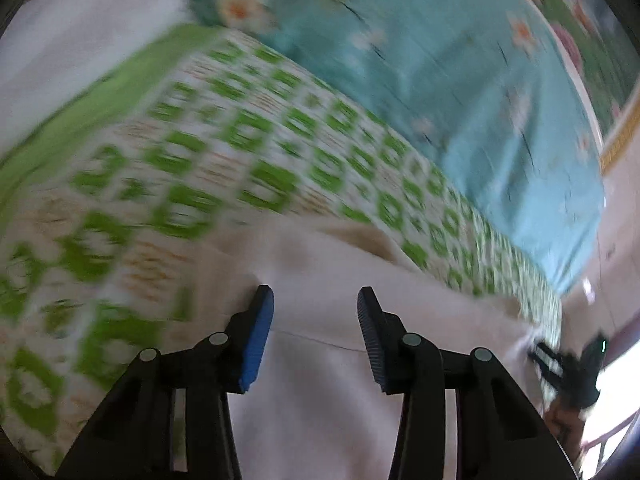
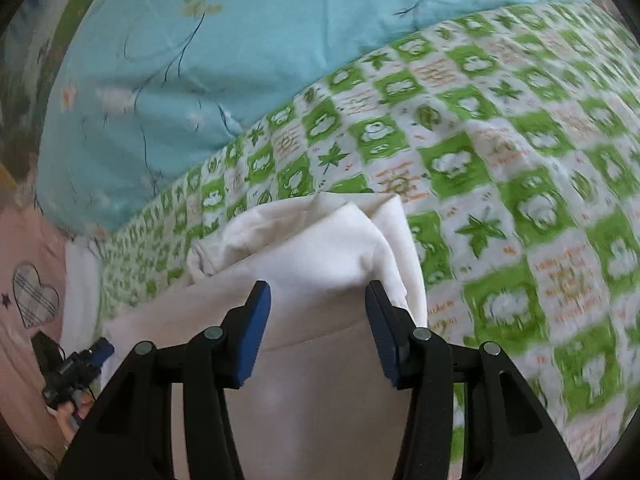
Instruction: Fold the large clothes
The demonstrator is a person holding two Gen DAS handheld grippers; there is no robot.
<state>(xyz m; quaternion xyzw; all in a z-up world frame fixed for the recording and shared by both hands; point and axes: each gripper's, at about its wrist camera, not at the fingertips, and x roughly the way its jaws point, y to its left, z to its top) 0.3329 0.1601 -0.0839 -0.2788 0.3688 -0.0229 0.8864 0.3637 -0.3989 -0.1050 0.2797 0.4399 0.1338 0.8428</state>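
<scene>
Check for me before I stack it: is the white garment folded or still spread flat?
Folded, at least partly: the white garment shows layers doubled over at its far end, on the green checked sheet.

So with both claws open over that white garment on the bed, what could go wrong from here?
1. Both grippers, left and right, are open, so the garment lies loose and its bunched fold could slump open.
2. The next pinch might also catch the green sheet underneath.
3. The left view is blurred, so aiming there may be off.
</scene>
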